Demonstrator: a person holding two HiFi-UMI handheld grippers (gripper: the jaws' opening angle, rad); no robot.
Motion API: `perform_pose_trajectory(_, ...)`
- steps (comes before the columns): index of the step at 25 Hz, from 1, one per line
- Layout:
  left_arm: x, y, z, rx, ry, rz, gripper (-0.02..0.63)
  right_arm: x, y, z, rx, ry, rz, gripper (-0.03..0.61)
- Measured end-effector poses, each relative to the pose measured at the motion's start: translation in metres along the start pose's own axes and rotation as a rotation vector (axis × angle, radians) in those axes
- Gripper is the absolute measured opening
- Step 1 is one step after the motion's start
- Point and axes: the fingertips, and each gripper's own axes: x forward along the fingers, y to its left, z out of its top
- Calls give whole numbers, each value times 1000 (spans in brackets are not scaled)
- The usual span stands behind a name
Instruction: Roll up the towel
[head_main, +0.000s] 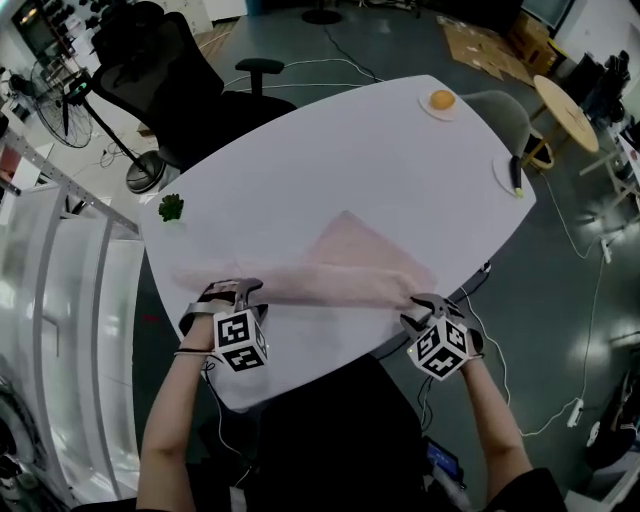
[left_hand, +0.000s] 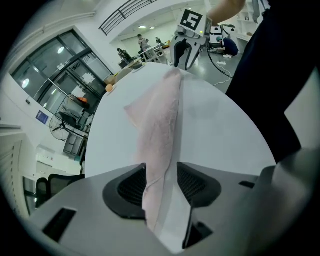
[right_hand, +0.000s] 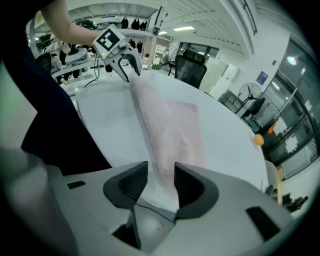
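Across the white surface (head_main: 400, 150) of an open office, the pink towel (head_main: 350, 262) is laid out, its near edge stretched between the left gripper (head_main: 234, 290) and right gripper (head_main: 427, 303). Both sets of fingers (left_hand: 131, 187) are clamped on the cloth. For a tight roll, that edge should be held taut and level, with both wrists turned together.

free: table (head_main: 380, 160) far half | obstacles: plant (head_main: 171, 208) left edge; orange (head_main: 441, 100) far edge; plate (head_main: 499, 178), perhaps utensil (head_main: 516, 174), right
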Motion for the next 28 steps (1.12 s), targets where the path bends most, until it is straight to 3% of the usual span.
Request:
perform_pose_trajectory(10, 38, 10, -3, -2, 59, -9, 200, 28, -13, -17, -59, 52, 30, 165)
perform_pose_trajectory(16, 43, 21, -4, 39, 89, -2, 112, 30, -23, -20, -112, 69, -4, 46)
perform_pose_trajectory(28, 22, -1, -17, 119, 117, 5, 75, 15, -1, -17, -116, 78, -36, 29)
